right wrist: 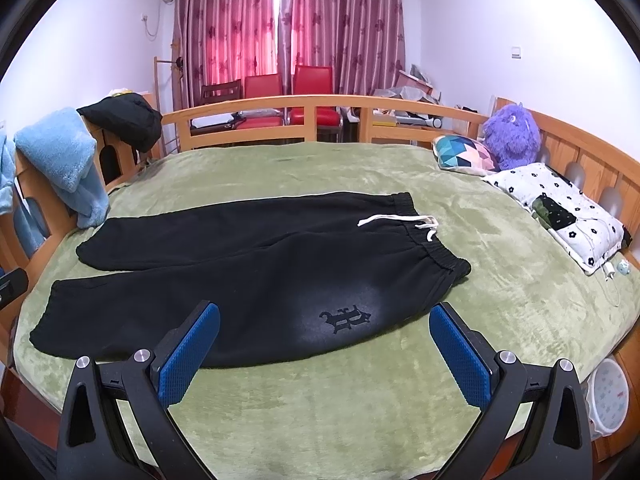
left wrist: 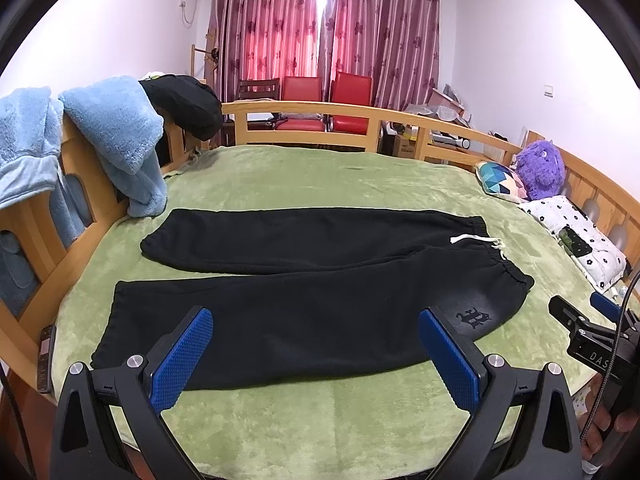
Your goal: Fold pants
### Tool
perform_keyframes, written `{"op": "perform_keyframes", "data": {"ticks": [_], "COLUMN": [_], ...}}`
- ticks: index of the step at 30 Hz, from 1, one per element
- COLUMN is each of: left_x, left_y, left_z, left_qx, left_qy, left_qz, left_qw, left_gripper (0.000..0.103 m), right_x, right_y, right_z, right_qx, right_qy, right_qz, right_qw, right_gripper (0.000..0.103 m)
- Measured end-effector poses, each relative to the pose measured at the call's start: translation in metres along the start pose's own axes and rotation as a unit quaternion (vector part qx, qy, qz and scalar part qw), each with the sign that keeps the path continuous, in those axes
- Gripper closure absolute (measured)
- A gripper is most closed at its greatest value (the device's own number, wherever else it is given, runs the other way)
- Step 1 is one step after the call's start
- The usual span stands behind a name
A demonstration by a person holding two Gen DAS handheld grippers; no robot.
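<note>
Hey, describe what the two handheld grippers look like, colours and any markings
Both the left gripper and right gripper are black, with blue textured pads and silver screw heads. Seen from the left wrist, the right gripper's body carries white letters "DAS" and a braided cable.

Both wrist views face across the bed (left wrist: 320, 420), sharing pants (right wrist: 248, 280).

Bright backlit curtains (left wrist: 324, 28), sharp focus, heavy fisheye edge distortion.
</note>
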State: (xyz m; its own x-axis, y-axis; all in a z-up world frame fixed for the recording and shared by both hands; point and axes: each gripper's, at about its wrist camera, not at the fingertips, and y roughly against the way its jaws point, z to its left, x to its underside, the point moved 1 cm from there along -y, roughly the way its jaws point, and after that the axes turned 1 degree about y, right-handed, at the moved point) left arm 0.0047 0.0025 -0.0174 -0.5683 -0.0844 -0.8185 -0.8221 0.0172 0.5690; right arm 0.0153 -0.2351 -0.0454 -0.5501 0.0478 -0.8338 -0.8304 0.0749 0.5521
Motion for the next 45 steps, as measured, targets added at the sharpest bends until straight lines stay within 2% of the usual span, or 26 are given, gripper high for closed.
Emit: {"op": "perform_keyframes", "data": {"ticks": [10,14,16,22,25,28,30,33,40,45], "left_x": [-0.002,-0.003,-0.002,-0.001,0.000,0.003,0.005,0.007,0.025,0.047], "left_y": [-0.002,-0.004,-0.002,0.002,0.001,0.001,-0.001,-0.005,-0.037,-0.068], "left_z": [0.002,0.001,-0.001,0.002,0.002,0.001,0.004,0.011,0.032,0.055], "left_qx": [-0.003,-0.038,-0.044,-0.009,-0.003,0.002,0.019,0.023,0.014,0.003], "left_qy": [0.008,0.003,-0.003,0.009,0.011,0.016,0.020,0.026,0.026,0.045], "left_qz": [0.003,0.002,-0.005,-0.002,-0.001,-0.005,0.003,0.005,0.032,0.061], "left_qw": [1.0000,0.9993,0.9990,0.9999,0.9999,0.9999,0.9996,0.9994,0.9990,0.9971], "left_gripper": [0.000,0.000,0.000,0.000,0.000,0.000,0.000,0.001,0.003,0.004], "right_x": [0.001,0.002,0.003,0.003,0.004,0.006,0.006,0.011,0.027,0.045], "right_y": [0.000,0.000,0.000,0.000,-0.003,-0.002,-0.003,-0.007,-0.036,-0.069], "right_z": [0.001,0.003,0.005,0.005,0.002,-0.001,-0.004,-0.006,-0.016,-0.030], "right_qx": [-0.007,-0.006,-0.005,-0.015,-0.012,-0.016,-0.014,-0.006,-0.023,-0.030], "right_qy": [-0.004,0.004,0.012,0.007,-0.004,-0.017,-0.014,0.005,0.043,0.034], "right_qz": [-0.005,-0.006,-0.004,-0.015,-0.010,-0.025,-0.030,-0.039,0.006,0.031], "right_qw": [1.000,1.000,1.000,1.000,1.000,0.999,0.999,0.999,0.999,0.998], "right_gripper": [0.000,0.000,0.000,0.000,0.000,0.000,0.000,0.000,0.004,0.007]}}
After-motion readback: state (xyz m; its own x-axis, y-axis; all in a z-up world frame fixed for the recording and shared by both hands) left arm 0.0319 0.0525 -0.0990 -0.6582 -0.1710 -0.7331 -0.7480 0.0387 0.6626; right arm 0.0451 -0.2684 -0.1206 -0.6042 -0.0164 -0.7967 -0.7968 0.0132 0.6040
